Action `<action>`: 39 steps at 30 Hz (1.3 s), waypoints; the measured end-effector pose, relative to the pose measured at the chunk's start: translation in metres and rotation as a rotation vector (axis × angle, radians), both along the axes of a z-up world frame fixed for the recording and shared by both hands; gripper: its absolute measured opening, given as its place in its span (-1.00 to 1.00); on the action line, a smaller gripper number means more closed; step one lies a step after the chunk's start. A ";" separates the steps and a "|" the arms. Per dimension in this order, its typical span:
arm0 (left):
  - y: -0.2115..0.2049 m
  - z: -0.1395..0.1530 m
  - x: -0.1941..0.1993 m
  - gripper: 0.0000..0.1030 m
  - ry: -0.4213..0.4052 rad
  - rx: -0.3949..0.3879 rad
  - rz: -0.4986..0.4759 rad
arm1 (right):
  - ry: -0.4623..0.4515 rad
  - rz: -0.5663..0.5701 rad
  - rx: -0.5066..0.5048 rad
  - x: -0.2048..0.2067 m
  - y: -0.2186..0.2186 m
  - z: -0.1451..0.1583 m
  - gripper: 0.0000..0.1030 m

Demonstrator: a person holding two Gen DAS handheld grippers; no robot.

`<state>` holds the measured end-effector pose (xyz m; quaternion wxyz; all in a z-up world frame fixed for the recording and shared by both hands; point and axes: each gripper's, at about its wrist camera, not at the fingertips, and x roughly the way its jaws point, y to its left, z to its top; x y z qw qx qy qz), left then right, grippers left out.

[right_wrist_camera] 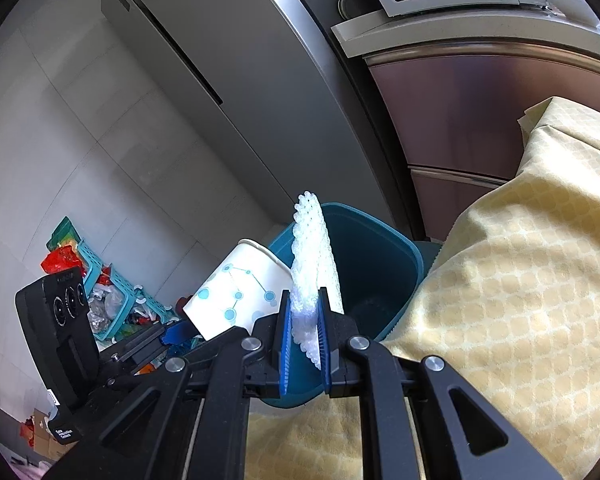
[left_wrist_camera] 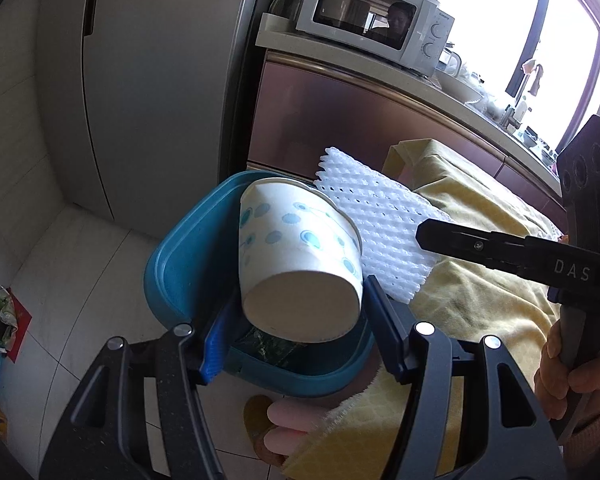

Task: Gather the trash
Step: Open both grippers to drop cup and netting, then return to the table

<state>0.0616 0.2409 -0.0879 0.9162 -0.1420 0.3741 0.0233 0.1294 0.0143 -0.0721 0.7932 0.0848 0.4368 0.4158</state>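
While both pieces of trash are already up off the desk point(right_wrist_camera: 520, 280), what matters for the drop is how each sits over the bin point(left_wrist_camera: 188, 248), the teal tub on the floor just beside the yellow cloth's edge.

The left gripper point(left_wrist_camera: 296, 320) holds the cup point(left_wrist_camera: 296, 252) across its base end, its blue pads pressing either side. The cup lies tilted, base toward the camera and mouth pointing away and upward, so its long axis runs roughly along the gripper's fingers. In the left wrist view it hangs directly over the bin's opening, with some dark wrapper visible in the bottom below it. Let go here, it would probably fall inside.

The right gripper point(right_wrist_camera: 305, 320) is nearly shut, pinching the foam net point(right_wrist_camera: 312, 264) by its lower end. The net stands on edge, its long axis rising from the pads, and in the right wrist view its upper part reaches across the bin's near rim. Seen from the left, it lies flatter, to the right of the cup and partly above the cloth, so it looks less centred over the opening.

My judgement is that the left hand is the better placed; the right likely needs to carry the net further left, toward the cup, before letting go.
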 end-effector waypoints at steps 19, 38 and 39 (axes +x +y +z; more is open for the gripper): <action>0.007 -0.038 0.031 0.19 0.067 -0.051 0.014 | 0.017 -0.035 -0.042 0.007 0.004 -0.009 -0.40; -0.102 0.043 -0.007 0.33 -0.169 -0.014 -0.292 | -0.198 -0.196 0.011 -0.065 -0.149 0.047 -0.31; -0.113 0.045 -0.007 0.33 -0.170 -0.017 -0.321 | -0.203 -0.225 0.007 -0.069 -0.162 0.048 -0.30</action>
